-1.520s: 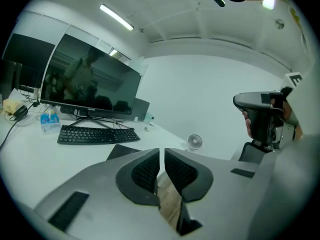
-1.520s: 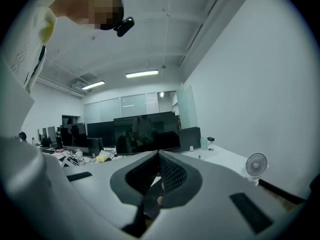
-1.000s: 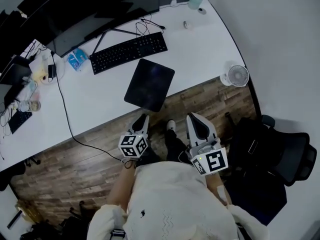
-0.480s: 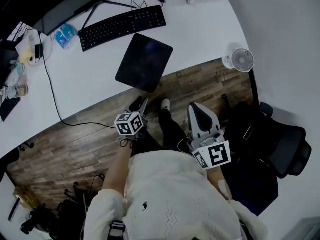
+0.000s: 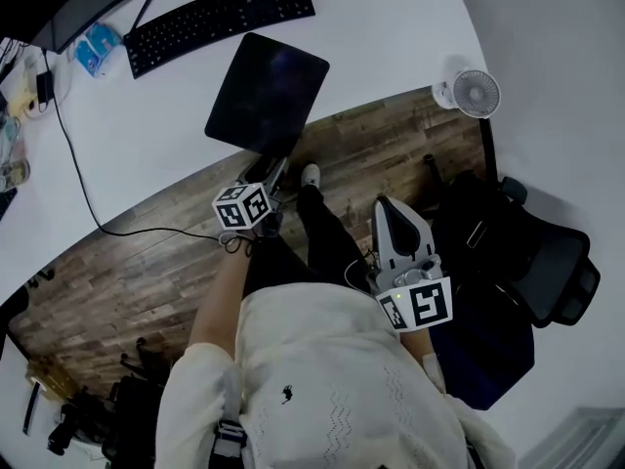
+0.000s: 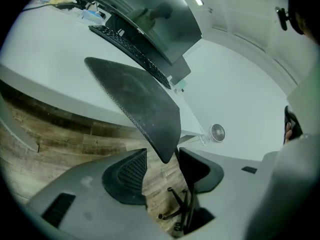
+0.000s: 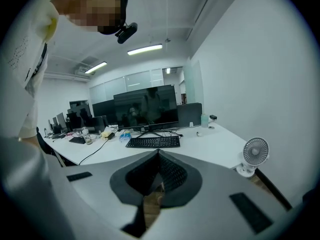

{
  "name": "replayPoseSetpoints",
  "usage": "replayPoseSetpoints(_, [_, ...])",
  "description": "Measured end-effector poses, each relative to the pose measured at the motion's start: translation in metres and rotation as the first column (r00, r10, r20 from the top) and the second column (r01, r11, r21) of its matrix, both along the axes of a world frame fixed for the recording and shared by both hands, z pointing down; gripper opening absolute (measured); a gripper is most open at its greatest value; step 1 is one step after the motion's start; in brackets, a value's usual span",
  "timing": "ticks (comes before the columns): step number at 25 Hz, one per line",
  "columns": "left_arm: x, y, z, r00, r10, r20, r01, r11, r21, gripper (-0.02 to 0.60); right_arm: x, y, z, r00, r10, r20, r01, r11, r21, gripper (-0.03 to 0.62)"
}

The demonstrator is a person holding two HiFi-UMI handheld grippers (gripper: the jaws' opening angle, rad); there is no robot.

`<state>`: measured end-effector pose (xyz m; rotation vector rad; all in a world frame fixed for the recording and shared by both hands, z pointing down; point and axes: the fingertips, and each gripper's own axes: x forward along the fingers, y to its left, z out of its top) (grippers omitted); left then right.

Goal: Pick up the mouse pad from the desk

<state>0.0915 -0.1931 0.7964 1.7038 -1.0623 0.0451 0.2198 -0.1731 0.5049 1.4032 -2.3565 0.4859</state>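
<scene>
The dark mouse pad [image 5: 266, 91] lies on the white desk [image 5: 146, 154] below the keyboard, its near corner jutting past the desk edge. In the left gripper view the mouse pad [image 6: 137, 96] tapers to that corner, which sits between the jaws without either pad touching it. My left gripper [image 5: 277, 172] [image 6: 162, 165] is open; its jaws have just been opening. My right gripper [image 5: 390, 206] hangs beside the person's leg, away from the desk. In its own view the right gripper [image 7: 159, 153] is shut with nothing in it.
A black keyboard [image 5: 220, 18] lies behind the pad. A small white fan [image 5: 476, 93] stands at the desk's right end, and a black office chair [image 5: 537, 262] is at the right. A cable [image 5: 73, 169] runs over the desk's left side. Wooden floor [image 5: 117, 281] lies below.
My left gripper has moved toward the desk edge, up to the pad's overhanging corner. The right gripper has stayed low at the person's side. The head view has shifted nearer the desk.
</scene>
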Motion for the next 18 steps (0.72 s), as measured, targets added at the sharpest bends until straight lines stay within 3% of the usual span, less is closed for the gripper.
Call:
replayPoseSetpoints(5, [0.002,-0.014,0.006,0.995,-0.036,-0.095,0.036,0.999,-0.001,0.219,-0.009,-0.001,0.005,0.999,-0.020,-0.039,0.020,1.000,-0.005,0.002])
replayPoseSetpoints(9, [0.006,-0.021,0.008,0.995,-0.019,-0.099,0.020,1.000,0.008,0.213,-0.013,-0.002,0.007,0.999,-0.024,-0.043,0.023,1.000,-0.012,0.002])
replayPoseSetpoints(11, [0.009,-0.022,0.010,0.995,-0.017,-0.099,0.018,1.000,0.007,0.178,-0.013,-0.003,0.008,0.999,-0.020,-0.043,0.019,1.000,-0.015,0.002])
replayPoseSetpoints(14, [0.009,-0.020,0.007,0.993,-0.022,-0.116,0.022,1.000,0.006,0.064,-0.013,-0.008,0.006,0.999,-0.015,-0.042,0.015,1.000,-0.013,0.002])
replayPoseSetpoints(18, [0.011,-0.021,0.005,0.995,-0.024,-0.097,0.025,1.000,0.010,0.025,-0.013,-0.014,0.005,0.999,-0.021,-0.031,0.021,1.000,-0.006,0.002])
